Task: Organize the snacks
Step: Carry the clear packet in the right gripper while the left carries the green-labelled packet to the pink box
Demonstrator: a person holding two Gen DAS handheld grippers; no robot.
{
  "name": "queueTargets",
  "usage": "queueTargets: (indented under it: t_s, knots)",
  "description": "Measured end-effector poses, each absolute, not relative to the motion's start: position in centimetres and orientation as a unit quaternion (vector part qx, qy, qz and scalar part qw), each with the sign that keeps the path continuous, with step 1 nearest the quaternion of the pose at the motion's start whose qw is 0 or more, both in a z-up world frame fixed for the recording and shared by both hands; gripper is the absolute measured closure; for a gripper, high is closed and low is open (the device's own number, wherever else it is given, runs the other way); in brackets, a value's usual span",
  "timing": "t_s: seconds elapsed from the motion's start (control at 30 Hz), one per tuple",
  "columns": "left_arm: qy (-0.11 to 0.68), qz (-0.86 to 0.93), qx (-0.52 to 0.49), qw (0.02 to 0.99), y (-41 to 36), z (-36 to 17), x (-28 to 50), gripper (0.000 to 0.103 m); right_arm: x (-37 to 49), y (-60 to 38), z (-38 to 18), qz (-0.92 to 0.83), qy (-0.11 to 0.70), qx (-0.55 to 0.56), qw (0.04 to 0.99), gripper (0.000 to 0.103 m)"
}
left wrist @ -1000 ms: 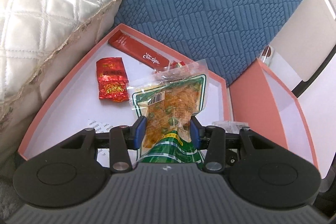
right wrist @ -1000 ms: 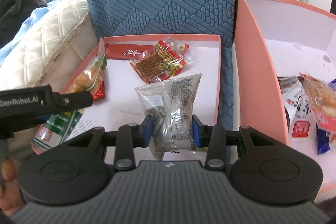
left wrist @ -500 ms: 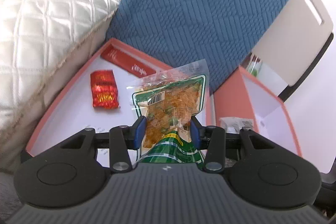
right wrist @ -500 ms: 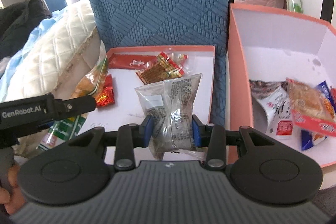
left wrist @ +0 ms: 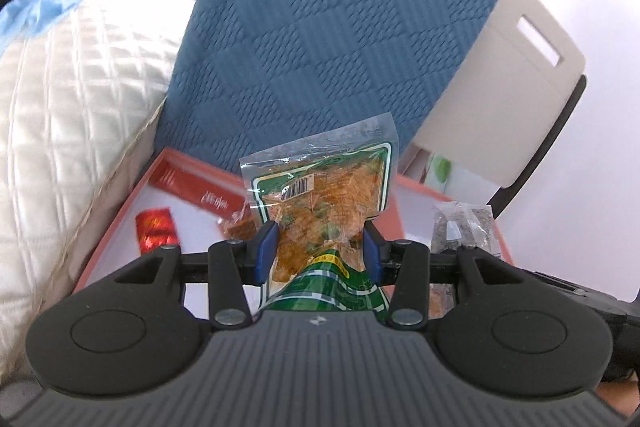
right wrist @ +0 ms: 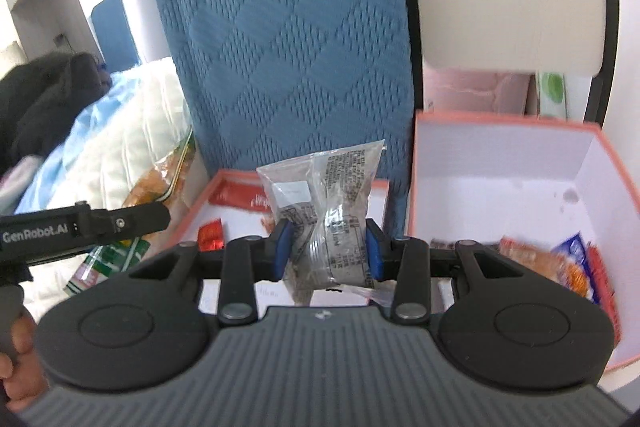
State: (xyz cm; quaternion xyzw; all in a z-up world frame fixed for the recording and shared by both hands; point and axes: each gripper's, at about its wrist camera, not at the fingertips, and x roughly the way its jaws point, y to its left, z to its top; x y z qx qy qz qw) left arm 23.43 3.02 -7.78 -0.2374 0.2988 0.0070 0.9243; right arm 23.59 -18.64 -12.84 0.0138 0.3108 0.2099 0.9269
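The blue quilted chair back rises behind everything and serves as the landmark here. To its left lies a cream quilted cushion, pressed against the chair's edge. To its right, just beside it, stands the deep pink box with white inner walls; several packets lie in a heap on its floor (orange, blue and red wrappers, too blurred to read). Directly in front of the chair's base sits the shallow pink tray, its far rim close against the upholstery.

In that tray, nearest the chair, a long red sachet lies flat along the far rim, and a small crinkled red foil packet lies a little nearer the camera, apart from the sachet.

The left gripper is clenched on a green-bordered packet of orange snack pieces, its blue pads pressing both sides of the packet's lower half; the packet stands upright in front of the chair back, raised clear above the tray. The right gripper is likewise clamped around a clear packet of dark contents with printed black text, held upright and lifted above the tray, between the chair's base and the camera. From the right wrist view the other tool's black arm reaches in from the left, carrying the green-bordered packet before the cushion (a hand grips its handle at the lower left edge).
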Motion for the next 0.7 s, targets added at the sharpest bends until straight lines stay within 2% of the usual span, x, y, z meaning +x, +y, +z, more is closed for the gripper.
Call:
queueTargets:
  t_s: [0.37, 0.7]
  knots:
    - [0.276, -0.016, -0.219, 0.936, -0.4, -3.3, 25.1, 0.053, 24.0, -22.3, -8.2, 0.2, 0.27, 0.017, 0.942, 0.062]
    - [0.268, -0.047, -0.214, 0.938, -4.7, -1.4, 26.7, 0.053, 23.7, -25.8, -7.0, 0.19, 0.256, 0.013, 0.948, 0.062]
